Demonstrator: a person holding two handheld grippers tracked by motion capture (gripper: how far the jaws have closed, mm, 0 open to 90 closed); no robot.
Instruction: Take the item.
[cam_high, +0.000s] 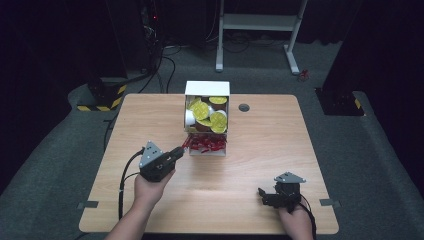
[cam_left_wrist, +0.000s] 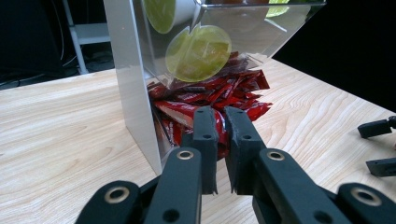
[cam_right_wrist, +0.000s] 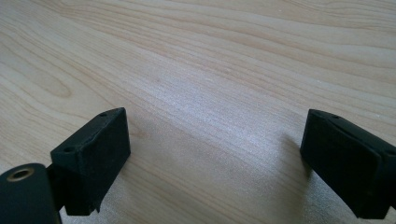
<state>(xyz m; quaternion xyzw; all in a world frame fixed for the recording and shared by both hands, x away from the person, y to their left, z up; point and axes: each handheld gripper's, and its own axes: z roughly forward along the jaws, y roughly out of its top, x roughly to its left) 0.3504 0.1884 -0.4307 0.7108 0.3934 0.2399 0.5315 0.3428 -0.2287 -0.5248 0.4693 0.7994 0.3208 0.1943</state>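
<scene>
A: What lies at the centre?
B: A clear plastic dispenser box (cam_high: 206, 119) on the pale wooden table (cam_high: 260, 165); yellow-lidded round cups (cam_high: 210, 116) above, red foil sachets (cam_left_wrist: 212, 95) heaped in its lower tray.

A: The grippers?
B: Left gripper (cam_left_wrist: 223, 122) at the sachet pile, jaws narrowed onto a sachet edge. Right gripper (cam_right_wrist: 212, 156) low over bare table near the right front edge, well apart from the box, jaws wide
</scene>
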